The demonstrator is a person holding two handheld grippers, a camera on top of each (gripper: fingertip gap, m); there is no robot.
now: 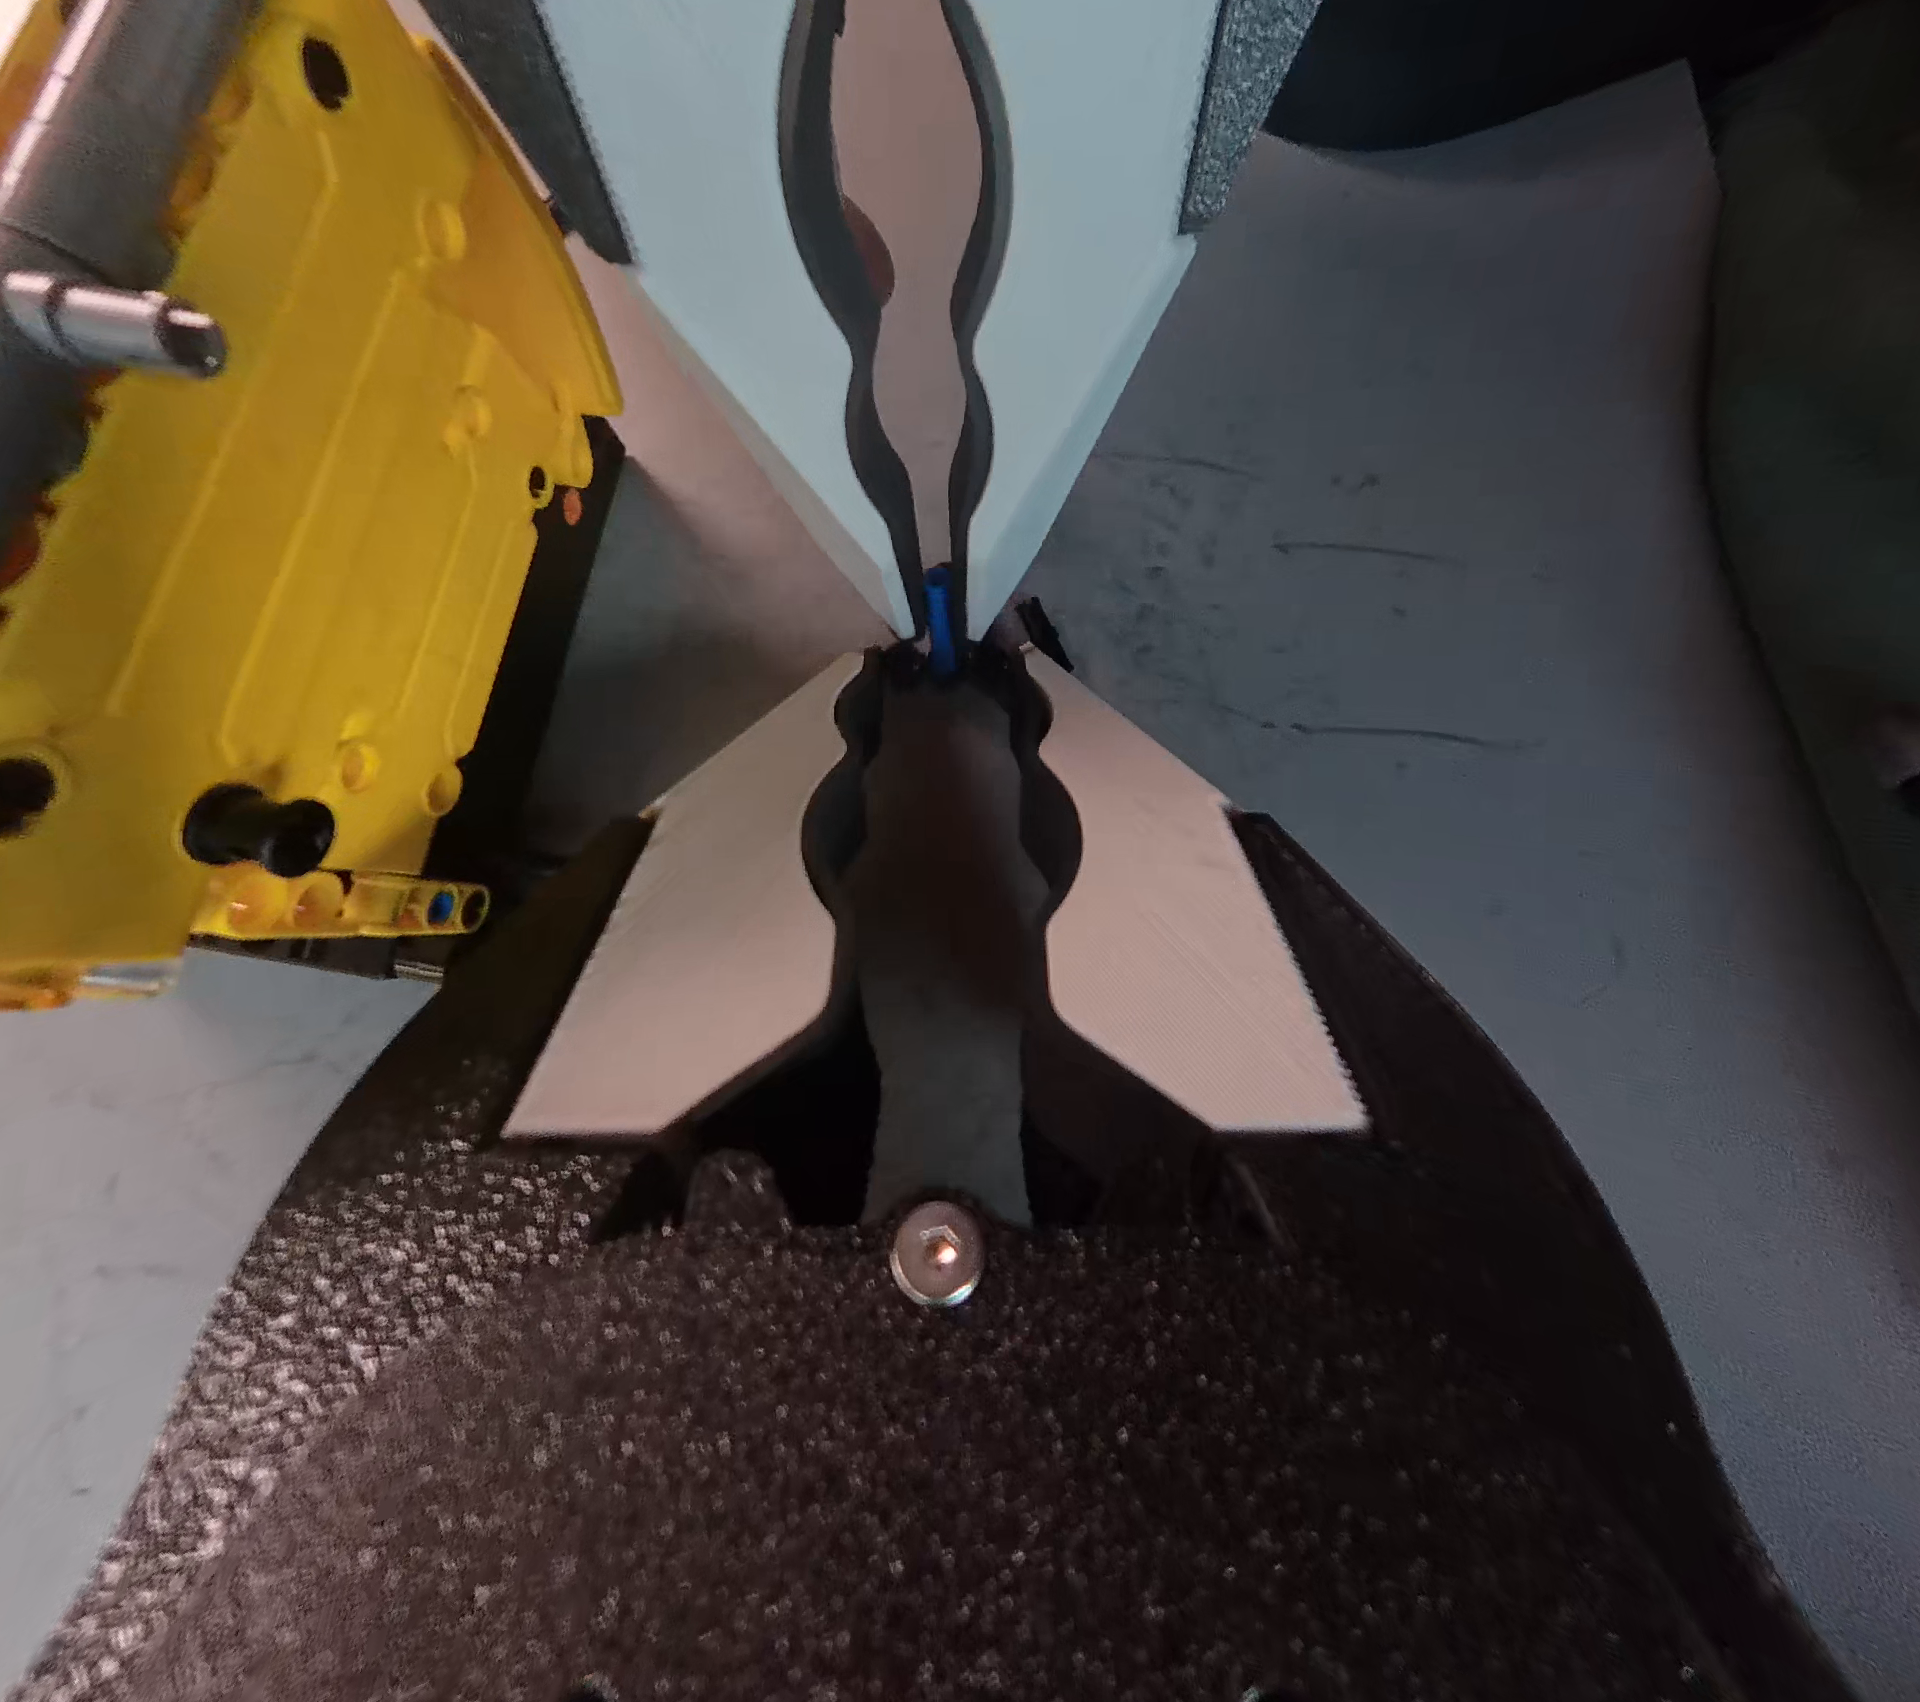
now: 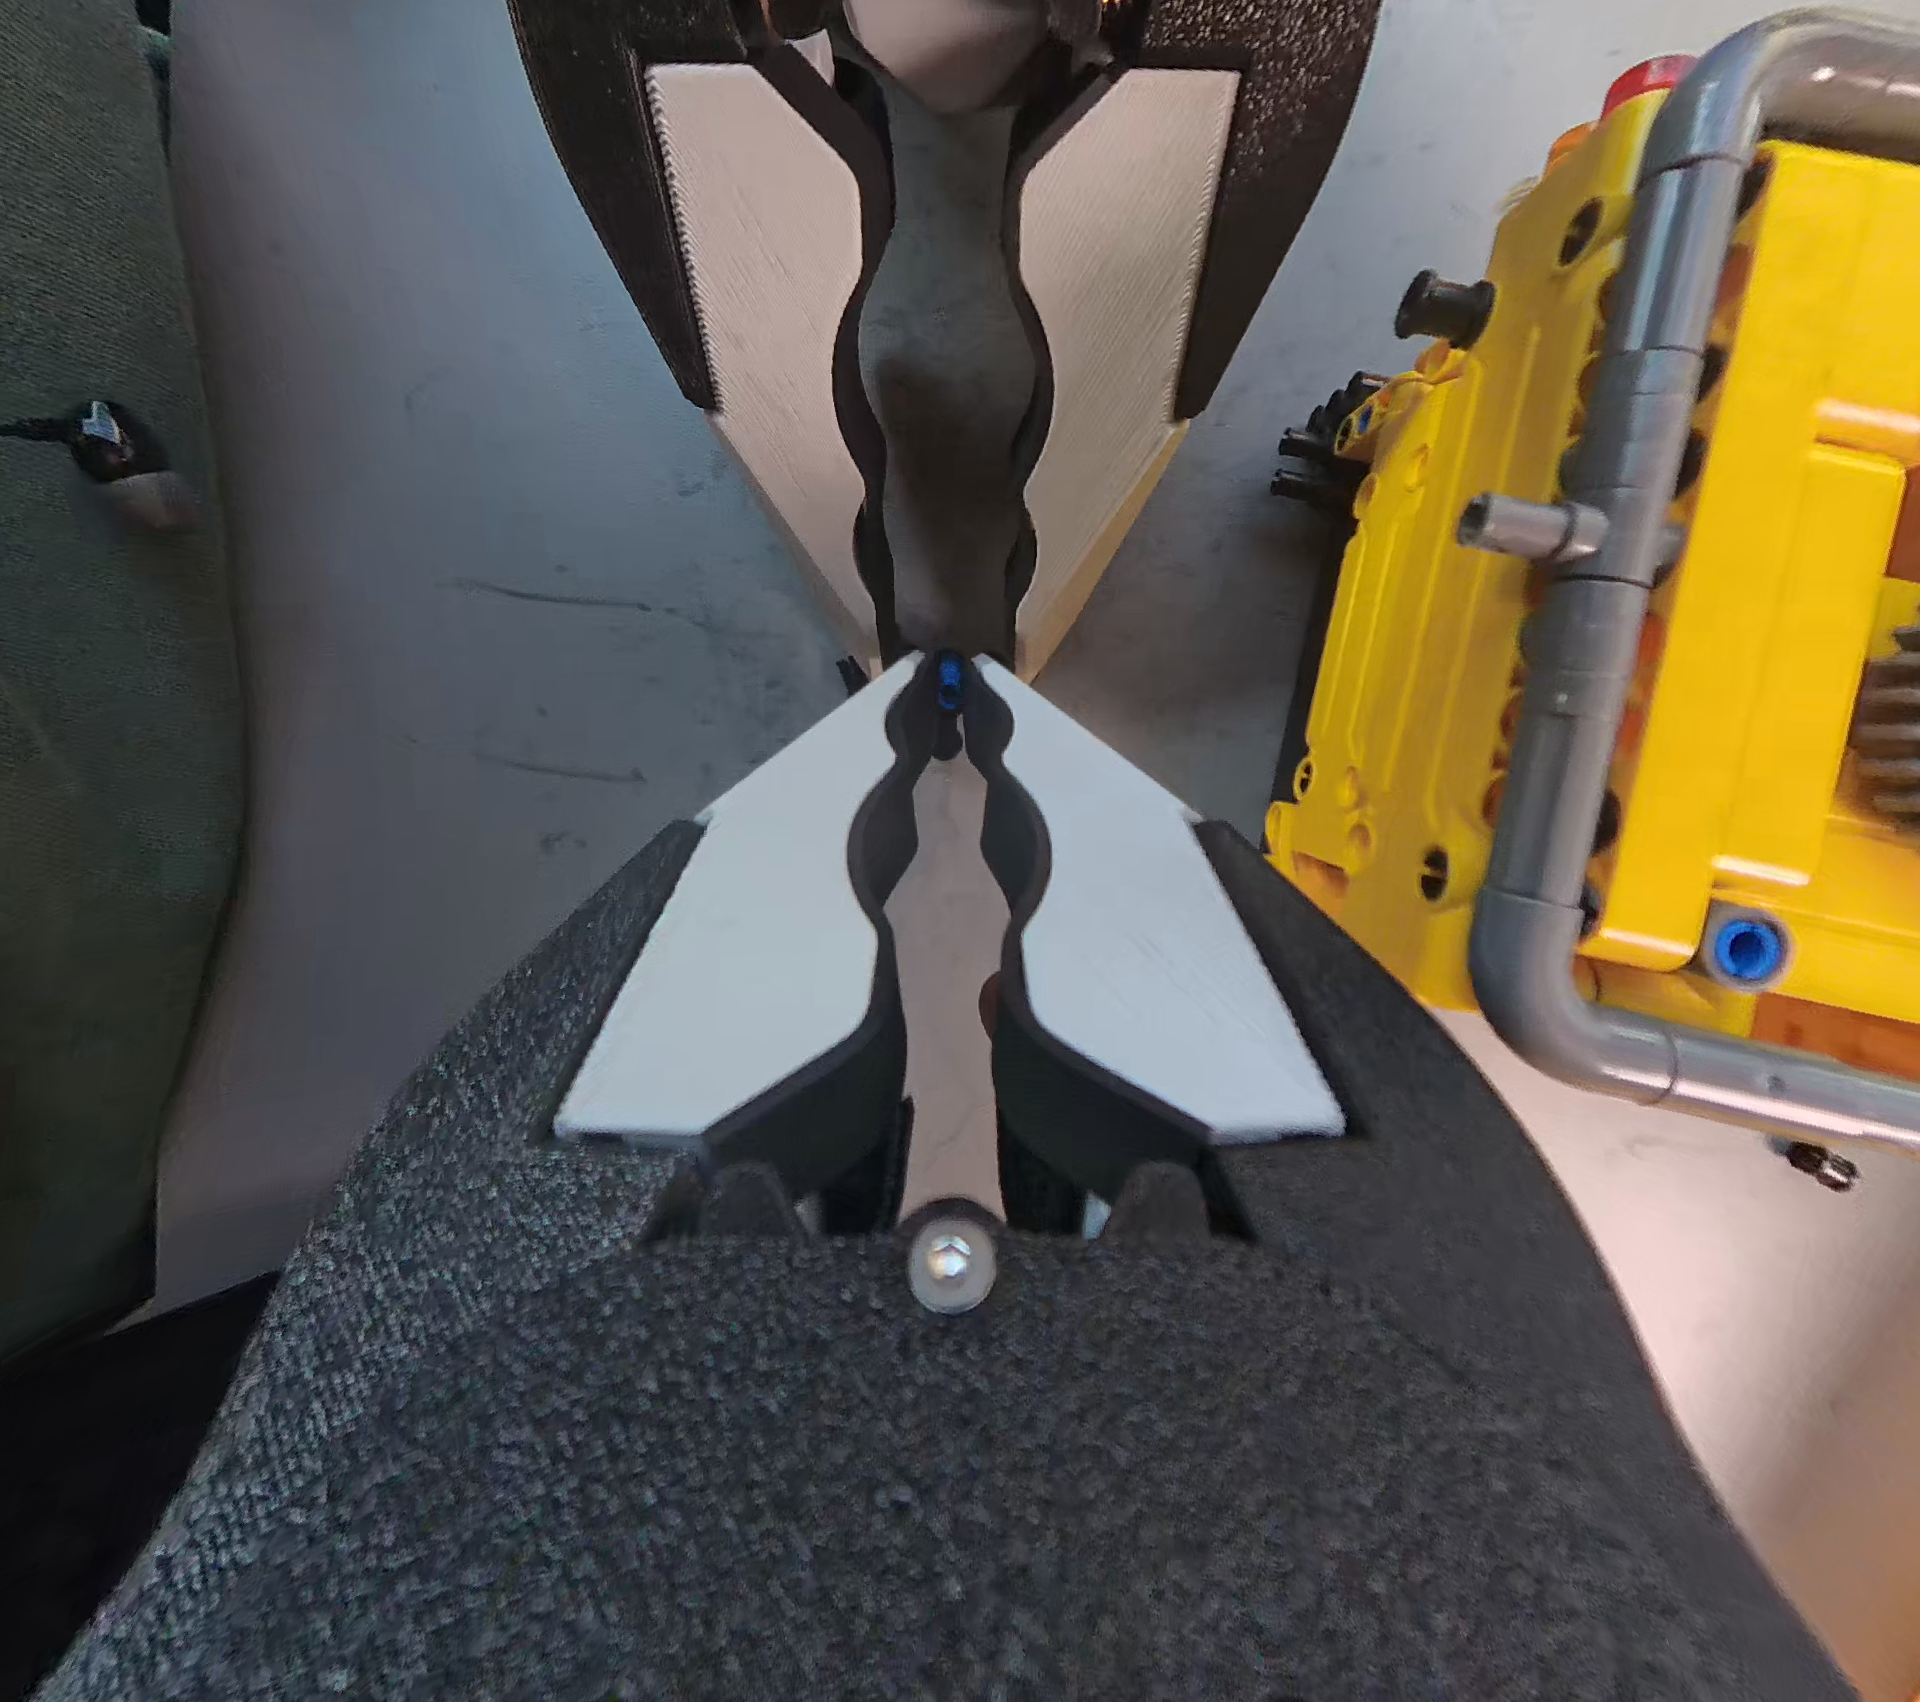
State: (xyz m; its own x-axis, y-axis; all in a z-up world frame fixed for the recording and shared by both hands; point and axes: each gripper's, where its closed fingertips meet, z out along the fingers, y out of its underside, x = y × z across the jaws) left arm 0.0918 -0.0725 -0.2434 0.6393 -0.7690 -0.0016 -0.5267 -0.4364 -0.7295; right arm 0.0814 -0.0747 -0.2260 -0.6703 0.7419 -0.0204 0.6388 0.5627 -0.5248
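Observation:
My two grippers meet tip to tip over the grey table (image 1: 1403, 613). My right gripper (image 2: 948, 702) is shut on a small blue pin (image 2: 948, 678). In the left wrist view it comes in from the top, with the blue pin (image 1: 940, 608) between its tips. My left gripper (image 1: 940, 667) is shut on a small black piece (image 1: 1044, 629) that sticks out to the right of its tips. The pin's end touches this piece. In the right wrist view the left gripper (image 2: 945, 646) comes in from the top, and the black piece (image 2: 852, 670) peeks out beside its tips.
A yellow brick-built model (image 1: 312, 509) with a grey tube frame (image 1: 156, 42) stands close to the left of the left gripper. In the right wrist view the model (image 2: 1455, 613) is on the right. A dark green fabric seat (image 2: 83, 613) borders the table's other side. The tips of both grippers are at nearly the same place.

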